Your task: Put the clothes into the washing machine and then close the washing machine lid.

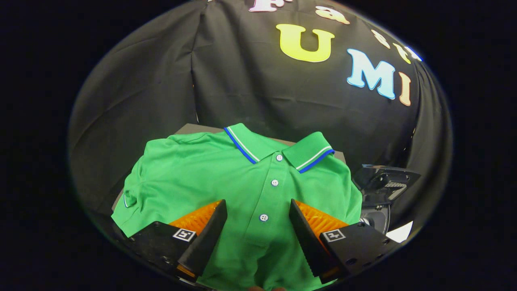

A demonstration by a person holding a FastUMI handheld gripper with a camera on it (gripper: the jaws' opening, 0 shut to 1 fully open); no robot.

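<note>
- The green polo shirt is the thing I care about: it lies face up, spread fairly flat over a grey surface whose far edge peeks out behind the collar.
- Its collar, trimmed with white and blue stripes, points away from me; the button placket runs straight back toward my tool, so I am lined up on the shirt's centre line.
- One short sleeve drapes off the near-left corner of the surface, and I judge that loose edge could drag when the shirt is lifted.
- My gripper hovers over the lower chest with its fingers spread wide apart, one on each side of the placket, the lowest button between them.
- I cannot tell whether the fingertips touch the cloth; nothing is pinched, and the fabric between them looks smooth, not bunched.
- I read this stance as a set-up for a central pinch: closing here would gather fabric around the placket, so both sides hang evenly.
- Just beyond the shirt's right side sits a dark machine part with a rounded grey piece below it; it may be the washing machine, but I cannot say for certain.
- A white scrap lies beside the right finger.
- By my judgement the task is at its start: shirt not yet lifted.
</note>
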